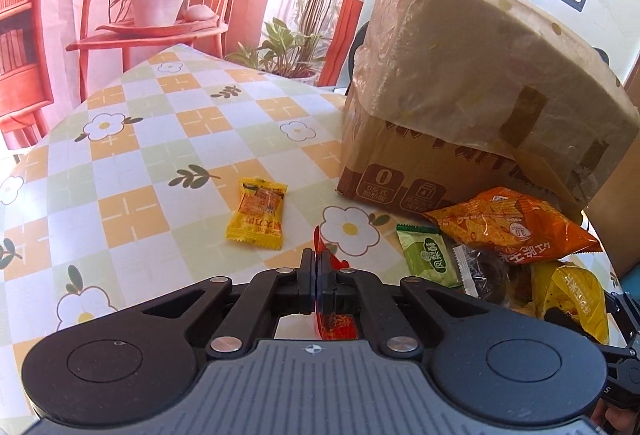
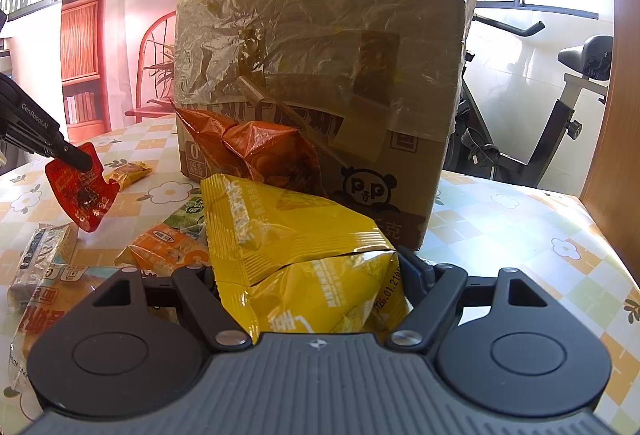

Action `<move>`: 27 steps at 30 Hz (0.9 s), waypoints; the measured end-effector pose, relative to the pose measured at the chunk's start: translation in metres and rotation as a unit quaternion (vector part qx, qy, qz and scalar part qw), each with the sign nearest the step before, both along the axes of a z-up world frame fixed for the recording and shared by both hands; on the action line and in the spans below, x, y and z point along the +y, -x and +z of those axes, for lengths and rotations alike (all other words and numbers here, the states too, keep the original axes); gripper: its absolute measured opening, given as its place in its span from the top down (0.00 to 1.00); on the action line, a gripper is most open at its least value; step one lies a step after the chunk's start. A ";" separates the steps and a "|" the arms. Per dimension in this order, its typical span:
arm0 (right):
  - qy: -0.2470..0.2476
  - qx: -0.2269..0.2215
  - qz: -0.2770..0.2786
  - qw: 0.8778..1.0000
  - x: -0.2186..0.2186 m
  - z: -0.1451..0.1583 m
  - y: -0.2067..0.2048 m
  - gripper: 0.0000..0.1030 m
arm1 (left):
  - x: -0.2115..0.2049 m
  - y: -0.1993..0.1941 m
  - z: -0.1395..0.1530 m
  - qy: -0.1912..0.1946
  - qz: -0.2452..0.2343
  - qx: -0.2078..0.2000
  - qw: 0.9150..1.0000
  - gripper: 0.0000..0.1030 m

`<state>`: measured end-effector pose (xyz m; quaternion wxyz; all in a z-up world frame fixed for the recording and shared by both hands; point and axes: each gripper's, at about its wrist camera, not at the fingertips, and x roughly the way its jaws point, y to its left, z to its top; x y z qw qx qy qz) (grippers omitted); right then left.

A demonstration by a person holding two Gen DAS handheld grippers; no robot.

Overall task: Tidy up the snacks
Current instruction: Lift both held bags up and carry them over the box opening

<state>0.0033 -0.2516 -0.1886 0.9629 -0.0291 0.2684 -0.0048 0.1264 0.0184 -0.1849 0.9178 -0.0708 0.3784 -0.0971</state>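
My left gripper point(image 1: 318, 267) is shut on a thin red snack packet point(image 1: 325, 249), held just above the checked tablecloth point(image 1: 120, 175). The right wrist view shows it too, the left gripper point(image 2: 78, 159) with the red packet point(image 2: 82, 195) hanging from it. My right gripper point(image 2: 310, 275) is shut on a big yellow snack bag point(image 2: 288, 235) that fills and creases between its jaws. A small yellow packet point(image 1: 258, 213) lies alone to the left. A pile lies in front of the box: an orange chip bag point(image 1: 516, 223), a green packet point(image 1: 430, 255) and a dark clear-wrapped snack point(image 1: 480, 271).
A tall cardboard box point(image 2: 320, 75) wrapped in plastic film stands at the back of the table, right behind the pile. More packets point(image 2: 40, 267) lie at the near left in the right wrist view. An exercise bike point(image 2: 560, 107) stands beyond the table's right edge.
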 end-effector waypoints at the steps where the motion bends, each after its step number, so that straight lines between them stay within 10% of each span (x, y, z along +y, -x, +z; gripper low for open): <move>1: 0.000 0.000 0.000 1.000 0.000 0.000 0.000 0.23 | -0.001 0.001 0.003 0.000 0.000 -0.007 1.000 0.98; 14: 0.049 -0.024 -0.006 0.998 0.011 0.020 0.025 0.24 | -0.004 0.004 0.047 0.016 -0.013 -0.079 0.997 0.98; 27: 0.047 -0.160 0.003 0.986 0.015 0.119 0.009 0.24 | -0.013 -0.011 0.101 0.034 -0.032 -0.150 0.988 0.98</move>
